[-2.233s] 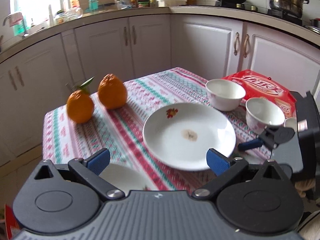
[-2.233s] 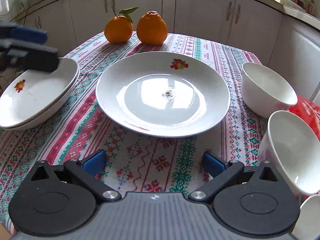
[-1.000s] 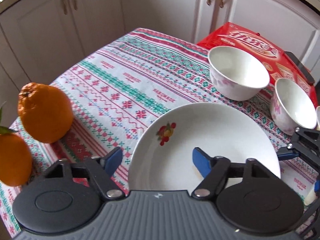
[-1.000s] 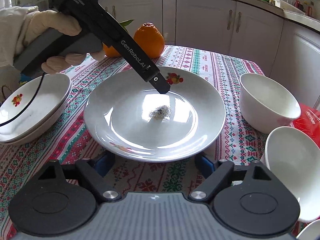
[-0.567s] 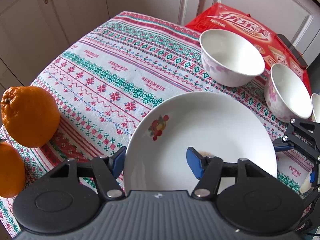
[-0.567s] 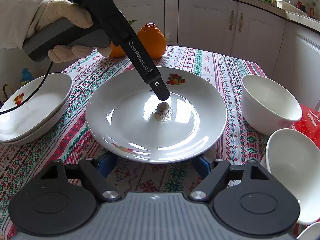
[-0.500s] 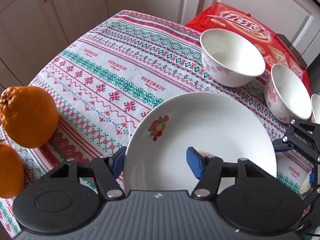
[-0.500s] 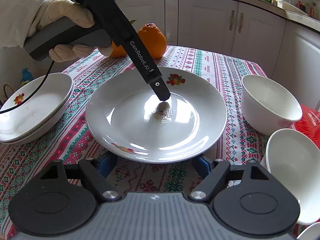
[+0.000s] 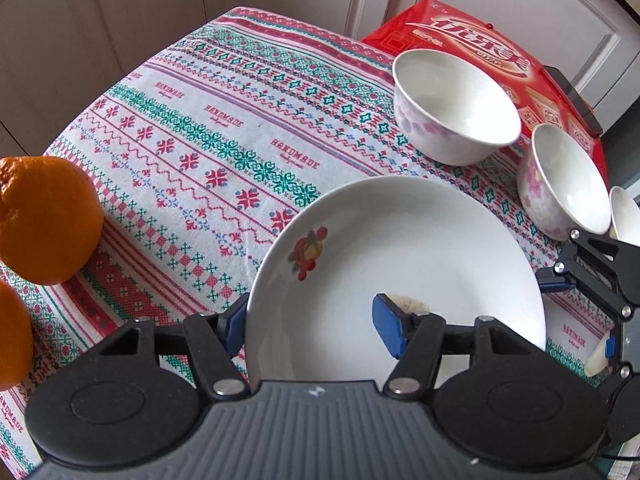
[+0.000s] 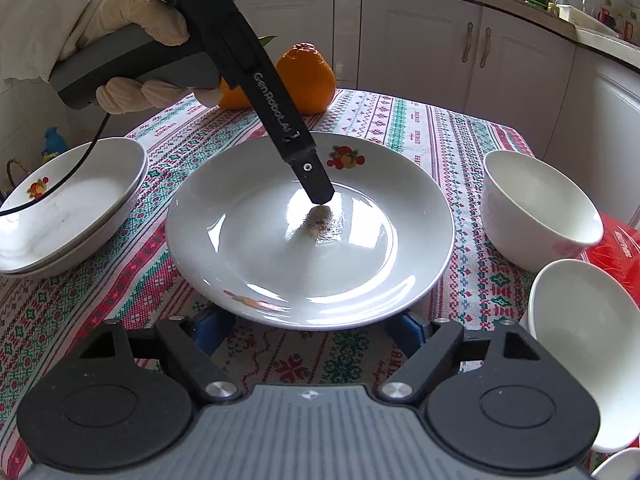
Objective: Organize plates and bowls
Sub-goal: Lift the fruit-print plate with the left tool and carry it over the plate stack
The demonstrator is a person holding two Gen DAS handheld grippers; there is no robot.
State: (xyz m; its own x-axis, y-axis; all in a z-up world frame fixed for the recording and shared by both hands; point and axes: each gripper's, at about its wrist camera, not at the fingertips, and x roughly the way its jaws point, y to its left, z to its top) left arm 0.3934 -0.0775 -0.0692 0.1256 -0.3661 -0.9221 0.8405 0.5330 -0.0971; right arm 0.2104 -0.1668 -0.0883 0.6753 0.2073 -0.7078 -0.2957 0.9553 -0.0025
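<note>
A big white plate (image 10: 248, 240) with a fruit motif and a speck of residue (image 10: 320, 224) lies mid-table on the patterned cloth. My left gripper (image 9: 310, 326) points steeply down and is shut on the plate (image 9: 400, 248). Its left pad presses outside the rim and its right pad sits inside near the residue. In the right wrist view one of its fingers (image 10: 304, 164) reaches into the plate's middle, held by a gloved hand (image 10: 132, 12). My right gripper (image 10: 310, 330) is at the plate's near edge, jaws opening. The rim lies over and between its fingertips and hides the pads.
Two stacked deep plates (image 10: 72, 208) sit to the left. Two white bowls (image 10: 536, 208) (image 10: 580, 340) stand on the right beside a red box (image 9: 472, 36) with a dark phone (image 9: 572, 100) on it. Two oranges (image 9: 48, 216) (image 10: 306, 80) lie at the far side.
My left gripper came over from the stacked plates, tipped downward and closed across the big plate's rim. My right gripper slid forward until its fingertips went under the plate's near edge.
</note>
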